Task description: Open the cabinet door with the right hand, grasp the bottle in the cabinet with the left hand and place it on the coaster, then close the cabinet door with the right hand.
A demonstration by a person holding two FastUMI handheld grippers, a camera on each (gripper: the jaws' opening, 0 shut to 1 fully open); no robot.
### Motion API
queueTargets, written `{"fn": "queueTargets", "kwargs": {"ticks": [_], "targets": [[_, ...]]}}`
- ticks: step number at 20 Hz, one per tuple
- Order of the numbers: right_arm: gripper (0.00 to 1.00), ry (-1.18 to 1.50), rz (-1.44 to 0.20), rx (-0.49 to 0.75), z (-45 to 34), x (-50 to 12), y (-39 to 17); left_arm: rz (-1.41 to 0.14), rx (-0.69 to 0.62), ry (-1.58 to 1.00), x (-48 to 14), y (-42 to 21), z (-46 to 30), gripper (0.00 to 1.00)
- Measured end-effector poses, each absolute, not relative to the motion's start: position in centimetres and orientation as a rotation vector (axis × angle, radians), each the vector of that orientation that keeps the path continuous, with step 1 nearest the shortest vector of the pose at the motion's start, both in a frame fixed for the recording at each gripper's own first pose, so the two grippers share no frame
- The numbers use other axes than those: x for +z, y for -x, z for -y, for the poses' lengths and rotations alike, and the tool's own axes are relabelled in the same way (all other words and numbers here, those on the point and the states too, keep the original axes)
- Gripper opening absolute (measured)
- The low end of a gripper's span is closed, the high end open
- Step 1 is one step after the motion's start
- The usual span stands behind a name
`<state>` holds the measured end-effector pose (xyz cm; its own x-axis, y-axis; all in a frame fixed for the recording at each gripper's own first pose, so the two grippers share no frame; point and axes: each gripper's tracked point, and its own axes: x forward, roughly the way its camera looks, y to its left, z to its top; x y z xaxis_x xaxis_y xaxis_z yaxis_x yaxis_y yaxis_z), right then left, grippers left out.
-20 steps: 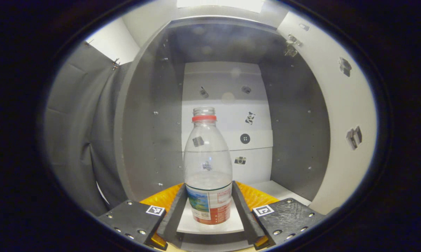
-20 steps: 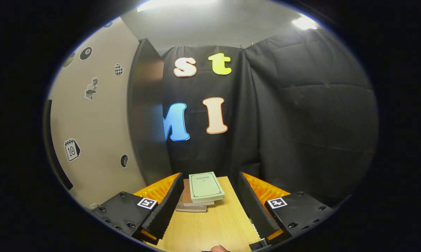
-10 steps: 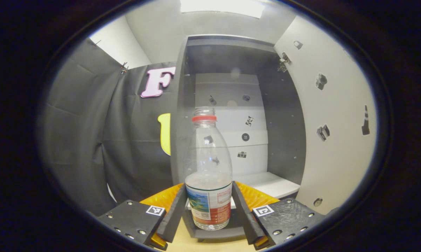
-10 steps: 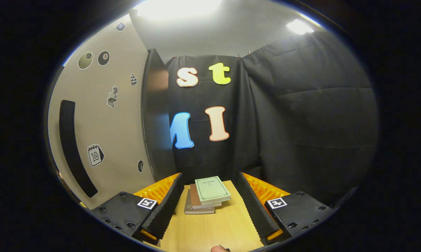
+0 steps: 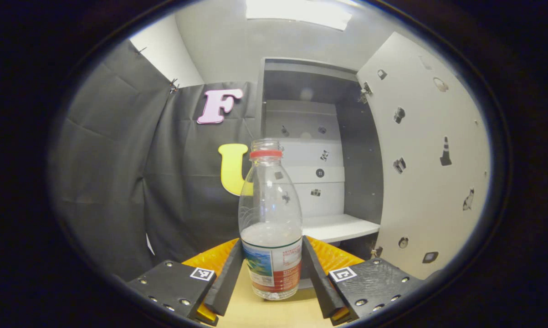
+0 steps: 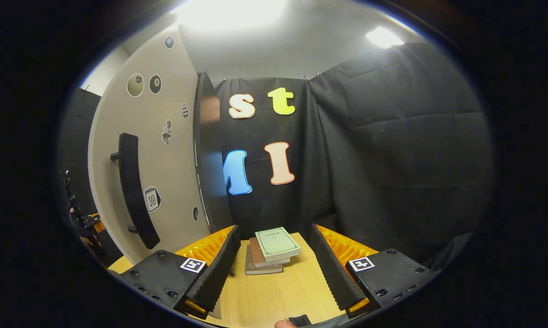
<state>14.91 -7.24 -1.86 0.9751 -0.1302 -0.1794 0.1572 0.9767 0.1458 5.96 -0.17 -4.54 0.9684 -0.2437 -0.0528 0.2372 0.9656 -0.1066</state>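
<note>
The left claw (image 5: 271, 273) is clamped on the bottle (image 5: 270, 218), held upright at lower centre of the left gripper view, clear of the open cabinet (image 5: 321, 150). Keep it vertical and lower it gently; the coaster's place is hidden. The right claw (image 6: 271, 266) stands apart, empty, above the counter (image 6: 278, 296).

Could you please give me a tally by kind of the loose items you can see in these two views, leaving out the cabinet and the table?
Bottles: 1, the clear bottle with a red neck ring, held in the left gripper.
Books: 3, a stack on the table ahead of the right gripper.
Total: 4
</note>
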Motion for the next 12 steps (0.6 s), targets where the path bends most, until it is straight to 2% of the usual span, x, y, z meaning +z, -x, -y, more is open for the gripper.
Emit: {"fn": "queueTargets", "kwargs": {"ticks": [12], "targets": [[0.98, -0.202, -0.171, -0.214, 5.7, -2.4, -10.2, -0.123, -0.271, 0.102, -13.5, 1.3, -2.0, 0.74]]}}
